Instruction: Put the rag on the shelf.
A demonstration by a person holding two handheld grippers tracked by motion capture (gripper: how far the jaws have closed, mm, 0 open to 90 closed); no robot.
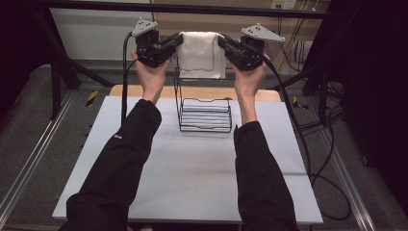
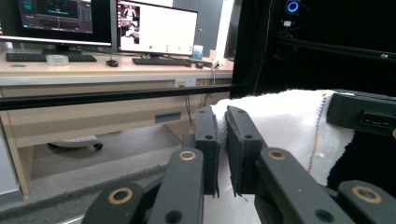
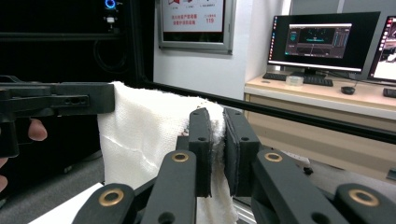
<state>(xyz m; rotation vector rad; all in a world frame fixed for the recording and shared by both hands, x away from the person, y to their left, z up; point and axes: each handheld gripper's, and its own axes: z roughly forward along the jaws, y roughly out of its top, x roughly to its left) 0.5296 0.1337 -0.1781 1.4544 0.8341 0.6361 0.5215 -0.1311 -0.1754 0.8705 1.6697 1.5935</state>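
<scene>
White tabletop (image 1: 192,168) fills the lower half of the high view, set inside a black frame with grey floor around it.

Near the top centre of that view, the left gripper (image 1: 177,42) and the right gripper (image 1: 222,42) each pinch an upper corner of a white towel (image 1: 198,53), holding it spread above the table. In the left gripper view the jaws are clamped on the towel's corner (image 2: 223,126), with only a thin fold of cloth between them; in the right gripper view the same holds for the other corner (image 3: 217,128). The cloth looks soft and waffle-textured, with a thin coloured stitch line along one edge.

Its lower edge hangs in front of the upright back of a black wire rack (image 1: 204,114), so where cloth and wire meet is hard to tell. The rack is thin bent rod, with a low open tray standing on the table just below the towel.

Each gripper's body hides part of the cloth's top edge. Black sleeves rise from the bottom corners of the frame. Behind, the gripper views show a desk with monitors (image 2: 156,28) and keyboards, their screens too small to read.
</scene>
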